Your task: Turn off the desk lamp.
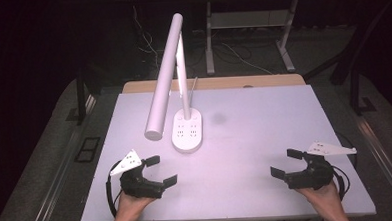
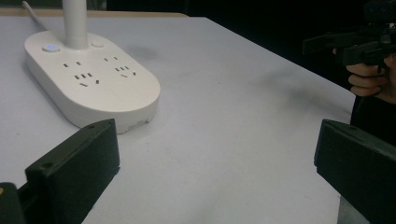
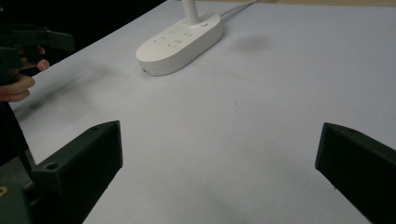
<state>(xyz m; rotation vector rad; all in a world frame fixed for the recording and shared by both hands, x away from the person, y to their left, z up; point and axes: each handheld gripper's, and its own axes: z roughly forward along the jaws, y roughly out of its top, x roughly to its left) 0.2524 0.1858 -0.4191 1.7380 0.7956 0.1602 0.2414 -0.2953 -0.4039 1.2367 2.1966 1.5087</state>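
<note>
A white desk lamp stands at the middle left of the table, its oval base (image 1: 187,132) carrying several sockets and its long tube head (image 1: 163,79) slanting forward and down. My left gripper (image 1: 161,170) is open, low over the table just in front and left of the base (image 2: 93,84), nothing between its jaws. My right gripper (image 1: 285,162) is open too, near the front right, aimed across the table toward the base (image 3: 180,44). Each gripper view catches the other hand and its gripper at the frame's edge.
The pale table top (image 1: 255,133) has a wooden strip (image 1: 218,83) along its far edge. A white cable (image 3: 236,6) runs back from the lamp base. Behind the table stand desk legs (image 1: 209,45) and floor cables in the dark.
</note>
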